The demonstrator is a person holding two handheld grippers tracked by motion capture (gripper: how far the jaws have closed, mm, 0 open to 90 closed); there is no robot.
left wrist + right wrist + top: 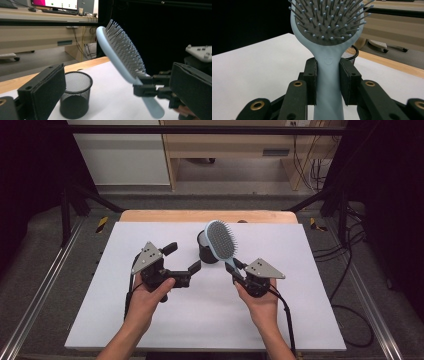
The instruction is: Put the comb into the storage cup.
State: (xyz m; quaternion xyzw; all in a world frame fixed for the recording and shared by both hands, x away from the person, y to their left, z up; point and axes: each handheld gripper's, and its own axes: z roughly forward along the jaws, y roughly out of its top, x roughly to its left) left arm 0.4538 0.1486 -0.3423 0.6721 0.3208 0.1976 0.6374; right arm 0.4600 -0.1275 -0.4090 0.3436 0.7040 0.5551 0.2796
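A light blue hairbrush with grey bristles is held upright above the table. My right gripper is shut on its handle, just below the head. In the right gripper view both pads clamp the handle, and the bristles face the camera. A black mesh cup stands upright on the white board, just behind and left of the brush. My left gripper hovers left of the cup, open and holding nothing. In the left gripper view the cup sits low between the wide jaws, and the brush leans at the right.
The white board covers most of the wooden table. Black frame posts stand at both back corners. Cables hang off the right side. A wooden desk stands beyond the table.
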